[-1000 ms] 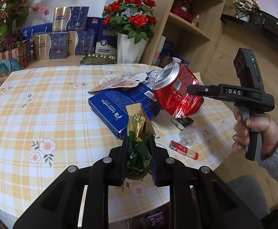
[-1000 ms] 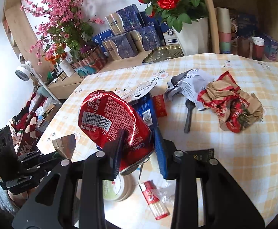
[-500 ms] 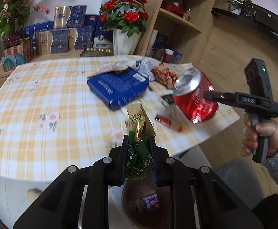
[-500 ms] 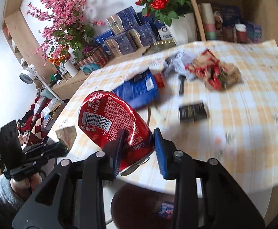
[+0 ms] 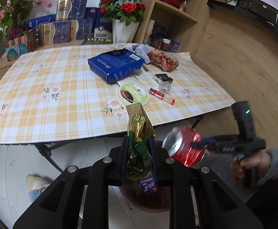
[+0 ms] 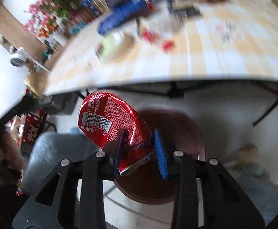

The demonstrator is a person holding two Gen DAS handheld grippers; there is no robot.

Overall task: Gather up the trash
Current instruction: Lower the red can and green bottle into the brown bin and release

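Note:
My left gripper (image 5: 139, 156) is shut on a crumpled green and gold wrapper (image 5: 139, 143), held off the table's front edge above a brown bin (image 5: 148, 200) on the floor. My right gripper (image 6: 139, 148) is shut on a dented red cola can (image 6: 110, 120) over the same brown bin (image 6: 177, 129). In the left wrist view the red can (image 5: 184, 147) hangs blurred to the right of my left gripper, carried by the other hand-held gripper (image 5: 201, 144). A small blue and white packet (image 5: 148, 186) lies in the bin.
On the checked tablecloth (image 5: 43, 80) lie a blue box (image 5: 116, 64), a round green lid (image 5: 133, 95), a red lighter (image 5: 160, 95), a black packet (image 5: 162, 77) and crumpled red-brown paper (image 5: 163, 60). Flower vase and boxes stand behind. A slippered foot (image 5: 35, 185) is lower left.
Both grippers have drawn back from over the table to beyond its front edge and lowered above the bin. The can has dropped from table height to beside the left gripper.

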